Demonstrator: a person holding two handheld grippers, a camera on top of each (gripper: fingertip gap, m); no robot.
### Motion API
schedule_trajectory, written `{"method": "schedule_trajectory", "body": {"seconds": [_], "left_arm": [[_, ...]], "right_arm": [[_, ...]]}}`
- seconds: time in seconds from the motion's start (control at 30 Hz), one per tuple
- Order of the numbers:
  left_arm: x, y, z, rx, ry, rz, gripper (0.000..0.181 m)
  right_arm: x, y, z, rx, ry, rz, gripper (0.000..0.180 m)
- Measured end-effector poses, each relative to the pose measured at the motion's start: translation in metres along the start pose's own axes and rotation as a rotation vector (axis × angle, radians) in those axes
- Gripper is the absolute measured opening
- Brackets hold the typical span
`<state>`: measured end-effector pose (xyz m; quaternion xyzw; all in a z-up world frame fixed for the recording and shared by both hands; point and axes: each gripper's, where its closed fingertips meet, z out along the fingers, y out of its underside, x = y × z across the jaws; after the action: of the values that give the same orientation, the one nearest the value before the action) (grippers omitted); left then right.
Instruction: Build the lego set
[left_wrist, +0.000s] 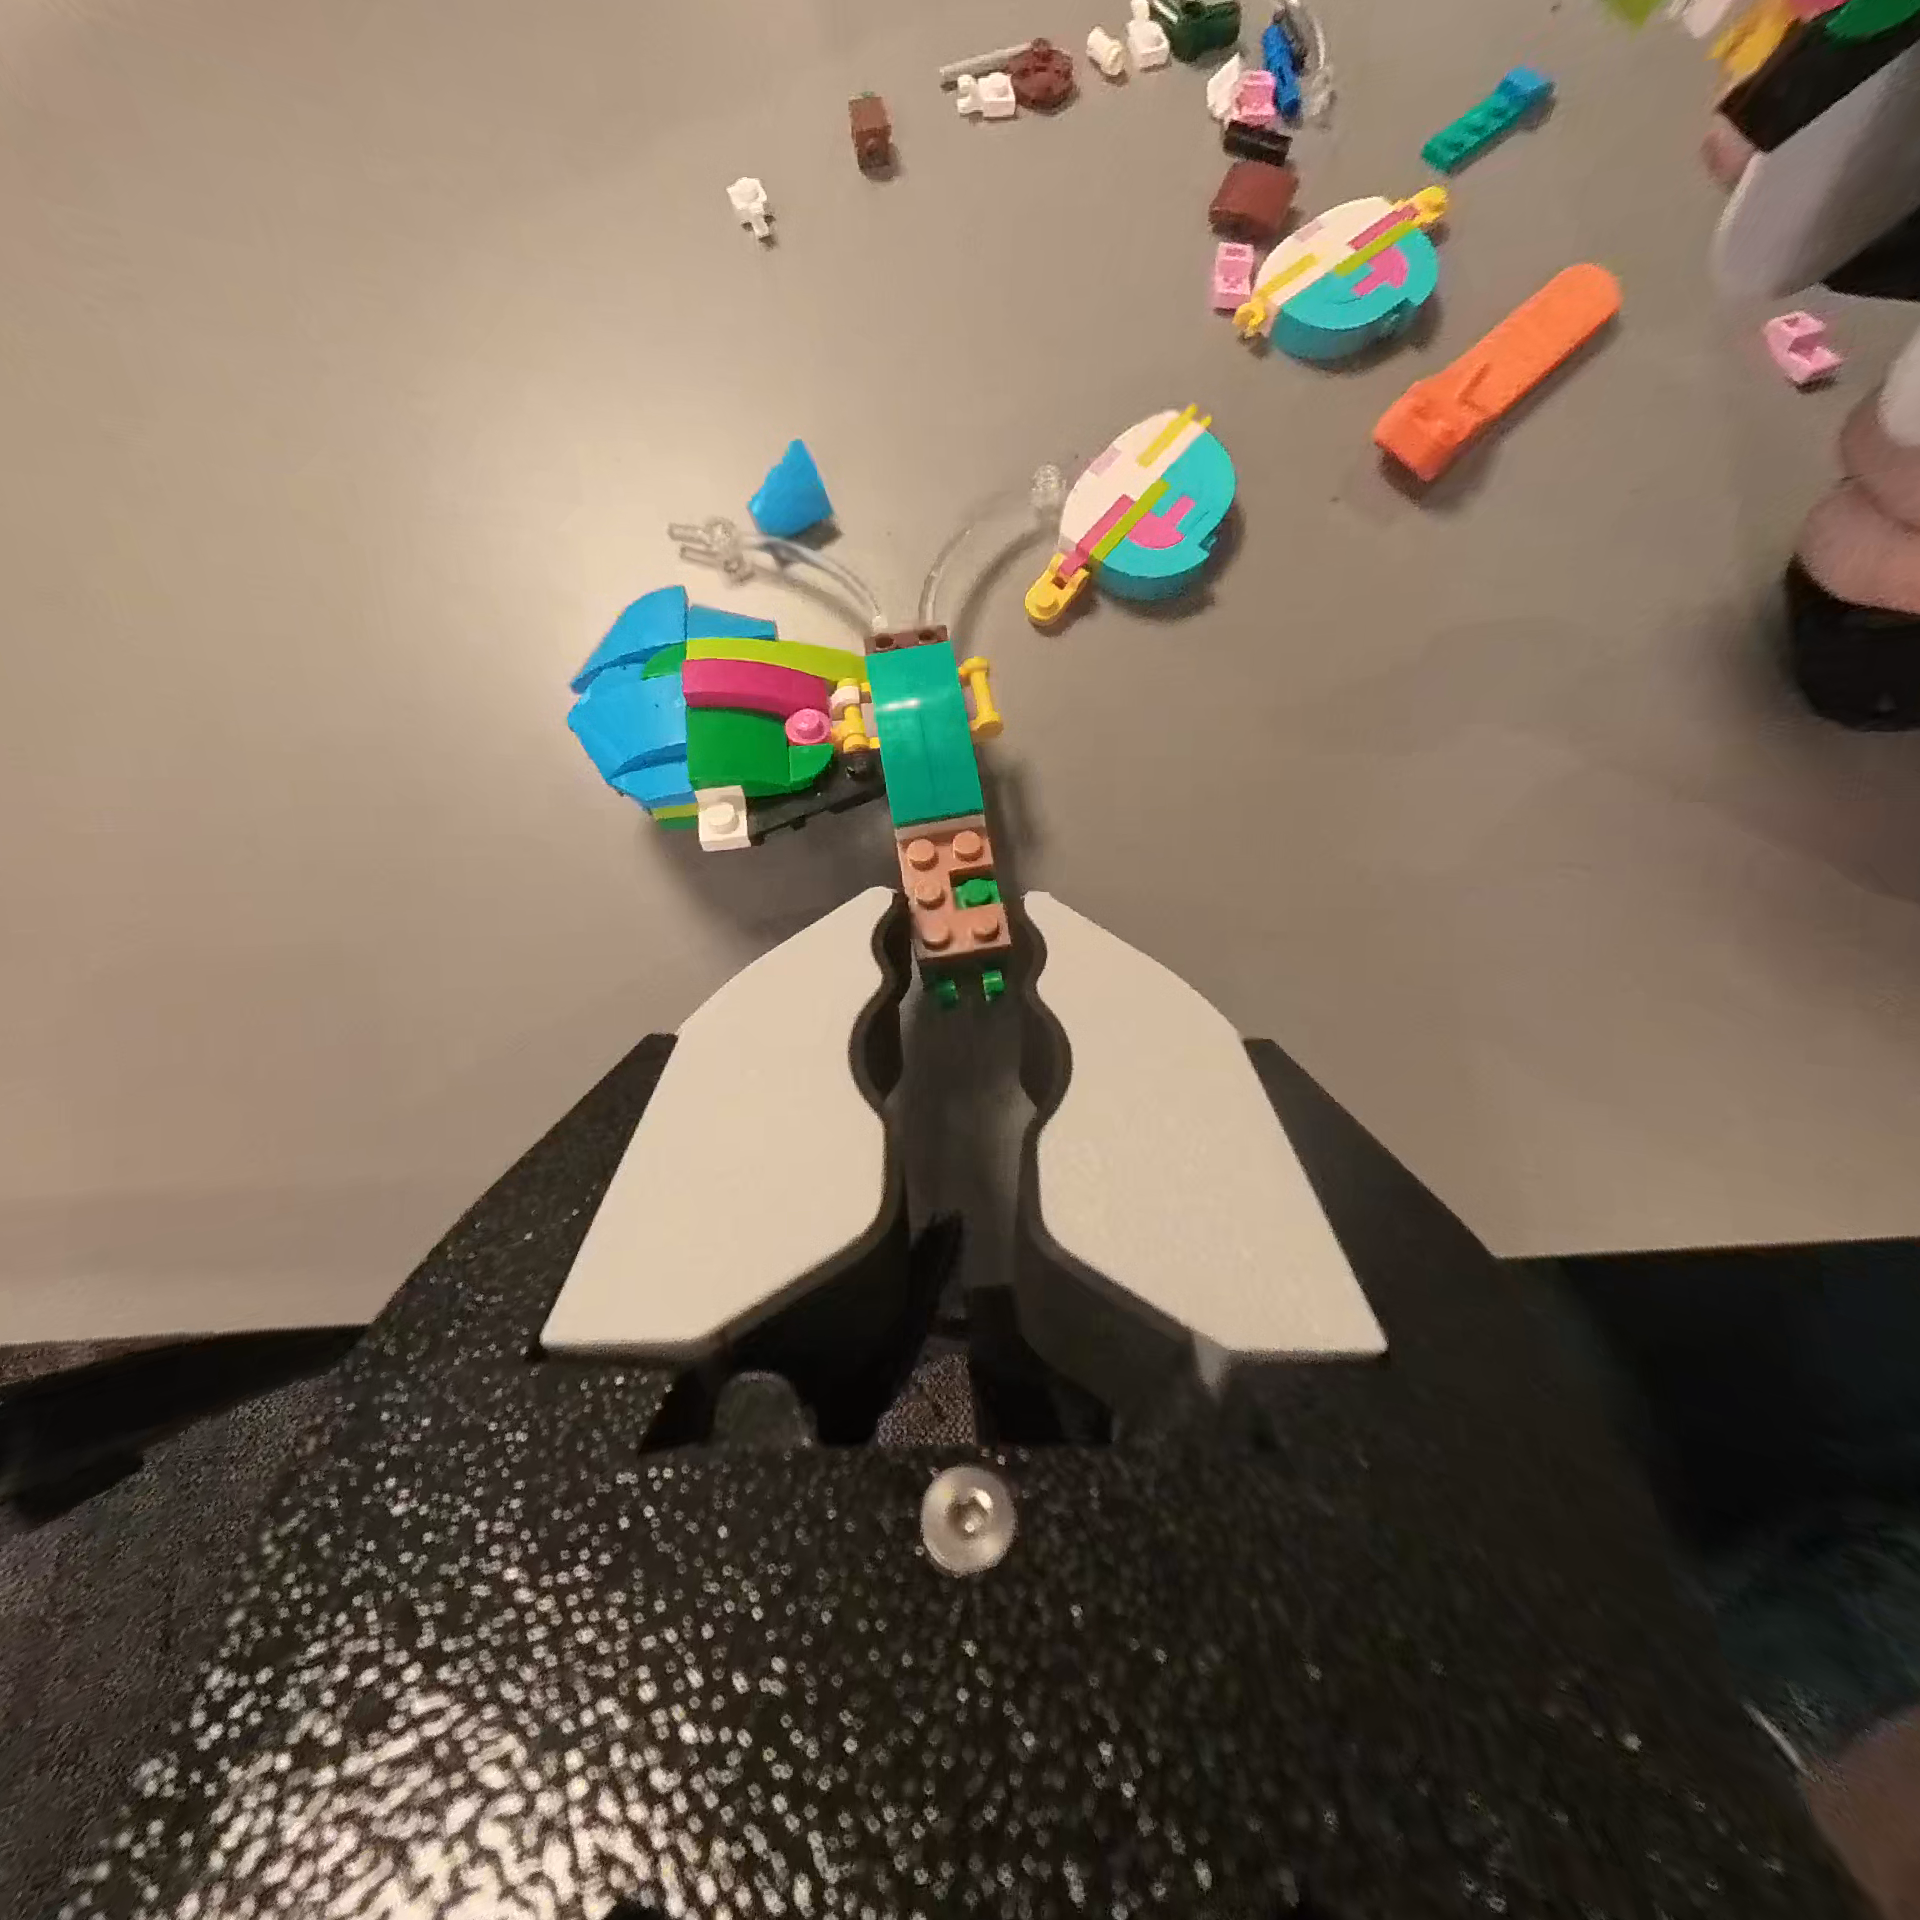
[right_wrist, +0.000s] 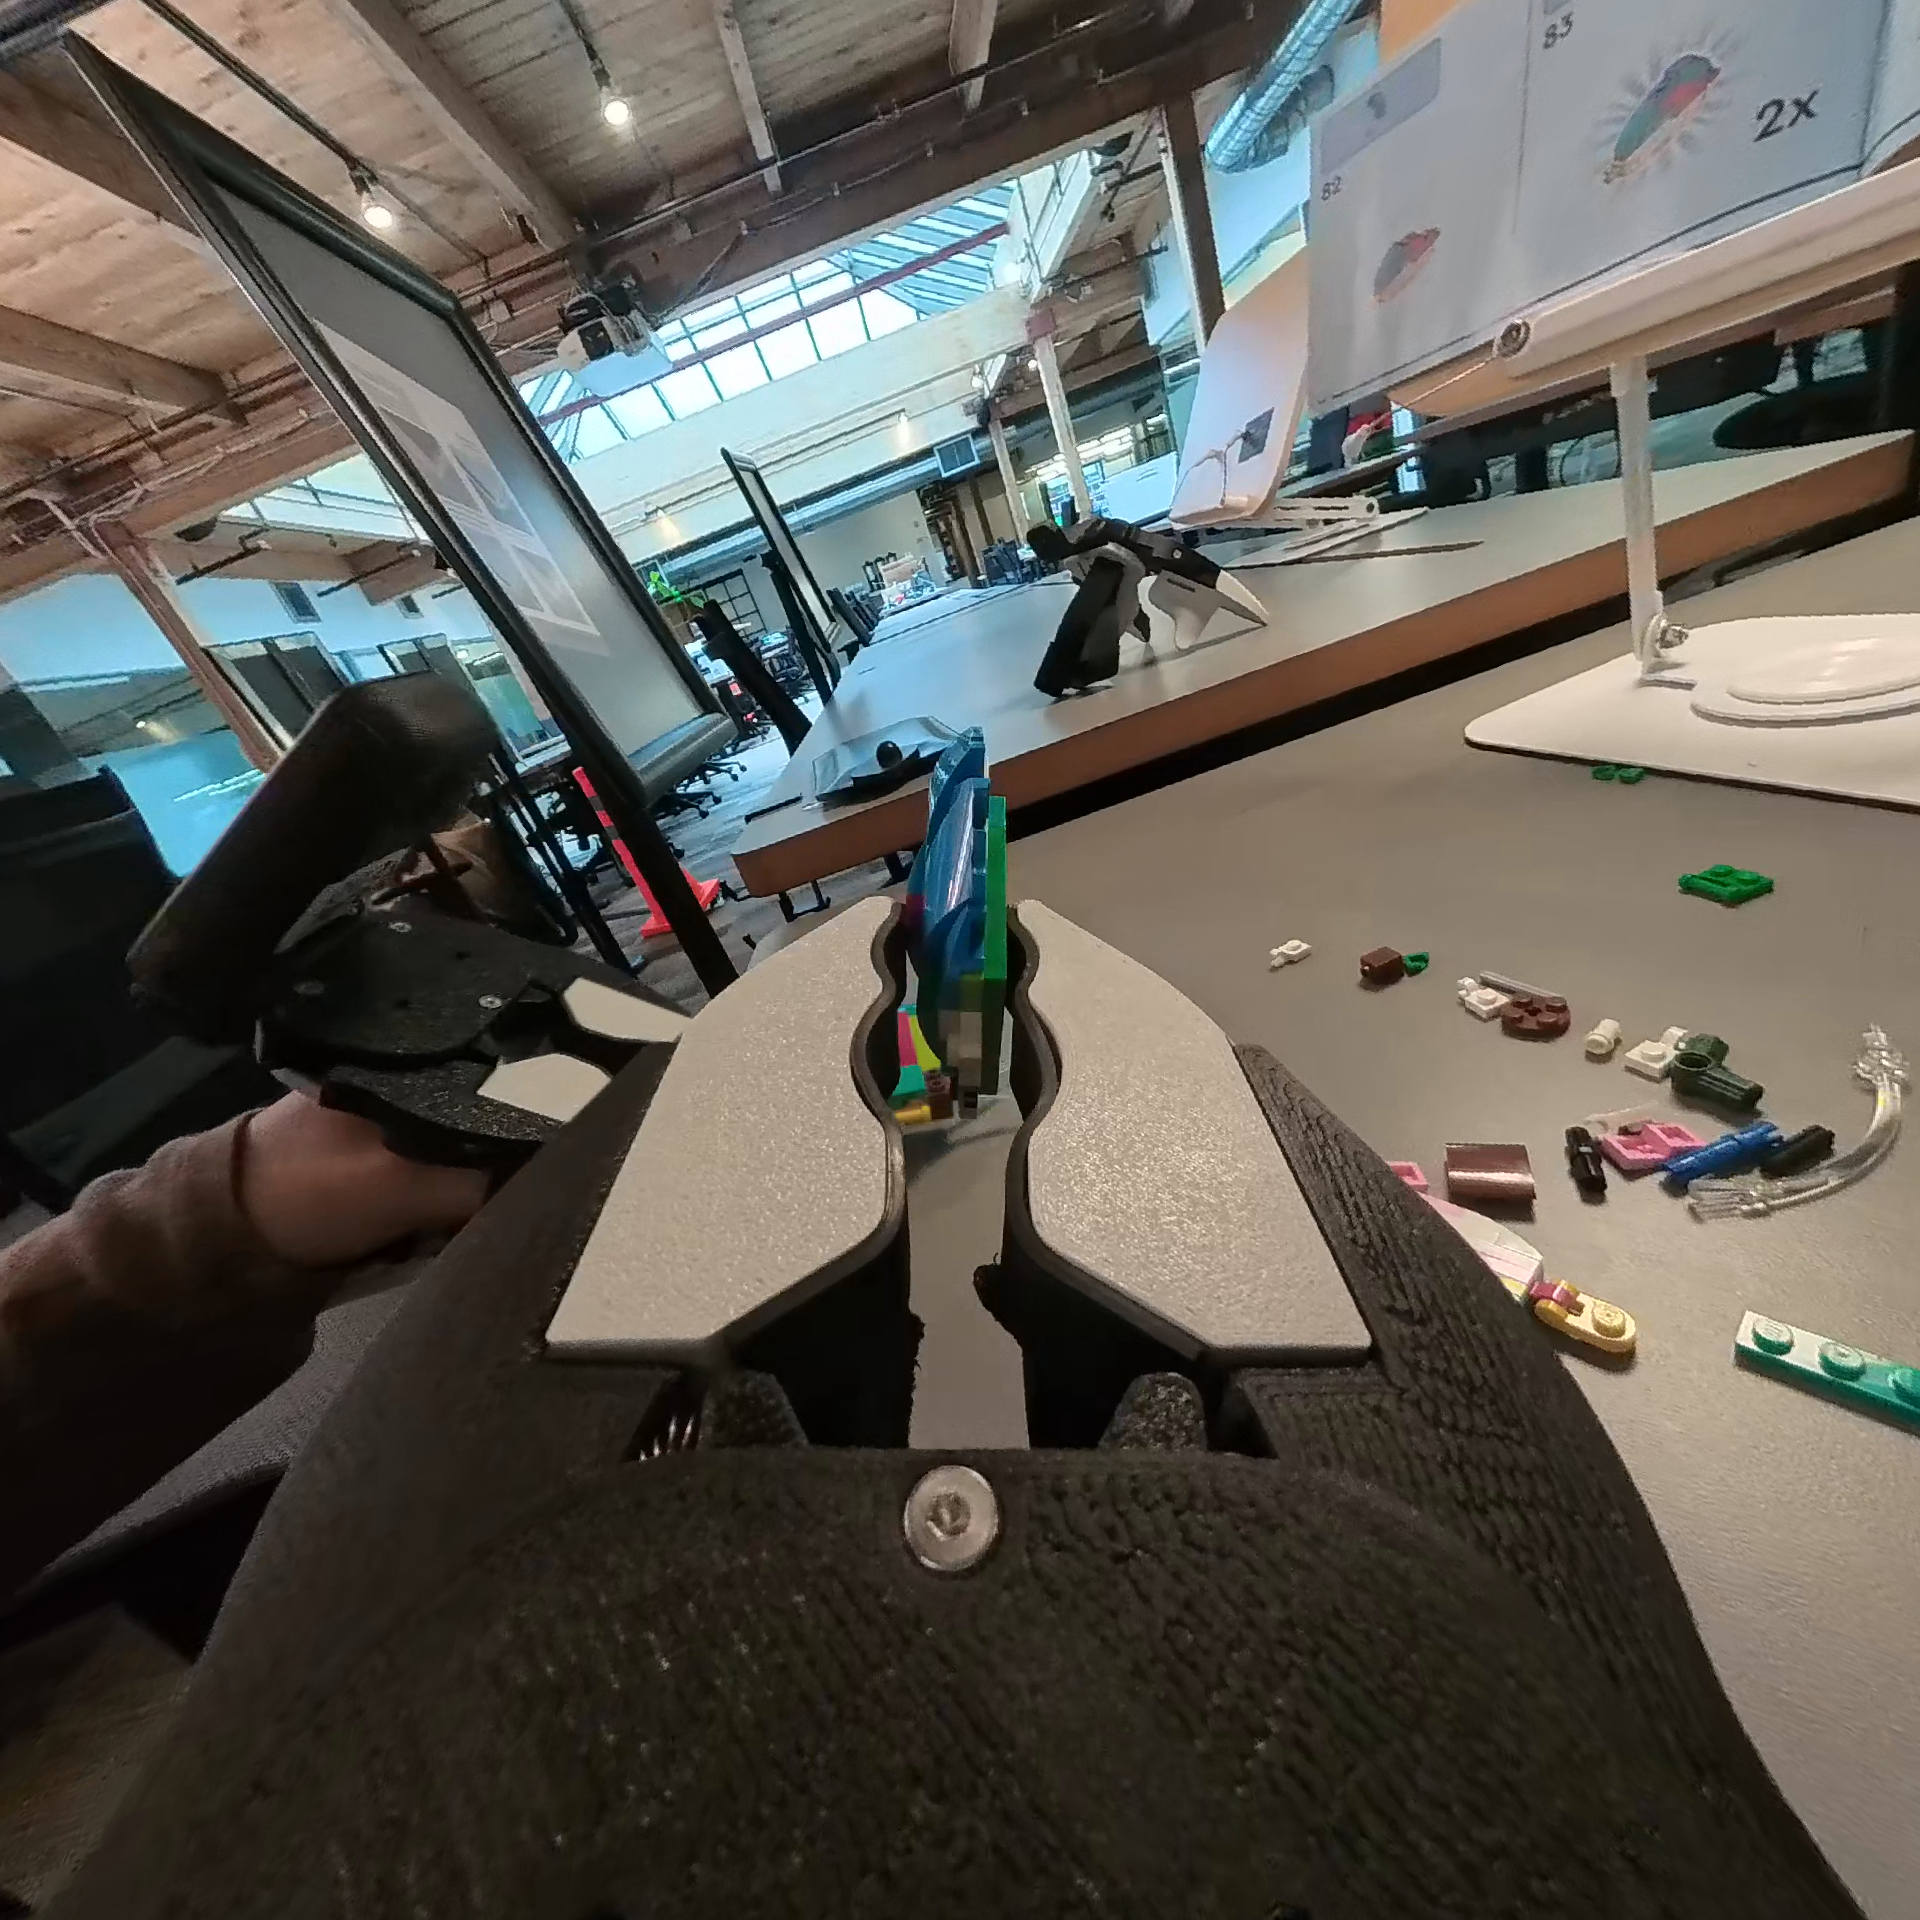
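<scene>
Grey tabletop (left_wrist: 312, 416) spreads under loose bricks. My left gripper (left_wrist: 961, 940) pinches the tan tail of the butterfly body (left_wrist: 925, 727), which has one wing on. My right gripper (right_wrist: 956, 966) clamps a second blue-green wing (right_wrist: 961, 883) upright, off the table. I judge wing-fitting is in hand; next I must line its clip with the body's free yellow bar (left_wrist: 982, 696).

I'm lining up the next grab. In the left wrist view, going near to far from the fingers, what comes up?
Left gripper, shut on the tan plate end of the butterfly body → blue wedge piece → nearer round teal-and-white wing → orange brick separator → farther teal-and-white wing → small white piece.
</scene>
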<state>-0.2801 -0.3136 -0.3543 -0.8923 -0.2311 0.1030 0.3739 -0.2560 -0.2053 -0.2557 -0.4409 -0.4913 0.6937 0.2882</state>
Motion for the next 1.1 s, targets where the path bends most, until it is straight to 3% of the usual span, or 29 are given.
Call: {"method": "schedule_trajectory", "body": {"seconds": [0.03, 0.27, 0.5, 0.57, 0.6, 0.7, 0.87, 0.97, 1.1], "left_arm": [[-0.001, 0.001, -0.001, 0.000, -0.011, -0.002, 0.017], [-0.021, 0.009, 0.001, 0.003, -0.107, -0.059, 0.017], [-0.001, 0.010, 0.005, -0.007, -0.033, -0.101, 0.044], [-0.004, 0.011, 0.001, -0.026, -0.068, -0.081, 0.060], [-0.008, 0.009, -0.004, -0.013, -0.113, -0.049, 0.060], [-0.010, -0.019, -0.027, 0.147, -0.213, 0.085, 0.059], [0.025, -0.066, -0.044, 0.425, -0.212, 0.305, 0.079], [0.058, -0.078, -0.045, 0.534, -0.038, 0.321, 0.076], [0.079, -0.096, -0.060, 0.709, 0.261, 0.103, 0.066]], "right_arm": [[0.000, 0.000, 0.000, -0.001, 0.000, -0.002, 0.015], [-0.002, 0.002, 0.001, -0.009, -0.003, -0.015, 0.015], [-0.005, 0.004, 0.002, -0.017, -0.016, -0.017, 0.015], [-0.008, 0.003, 0.002, -0.014, -0.032, -0.013, 0.015], [-0.009, 0.003, 0.003, -0.013, -0.044, -0.009, 0.015], [-0.018, 0.002, 0.004, -0.010, -0.110, 0.034, 0.016], [-0.032, 0.003, 0.005, -0.007, -0.255, 0.192, 0.015], [-0.044, -0.005, 0.001, 0.030, -0.383, 0.295, 0.016], [-0.053, -0.015, -0.005, 0.077, -0.472, 0.341, 0.015]]}}
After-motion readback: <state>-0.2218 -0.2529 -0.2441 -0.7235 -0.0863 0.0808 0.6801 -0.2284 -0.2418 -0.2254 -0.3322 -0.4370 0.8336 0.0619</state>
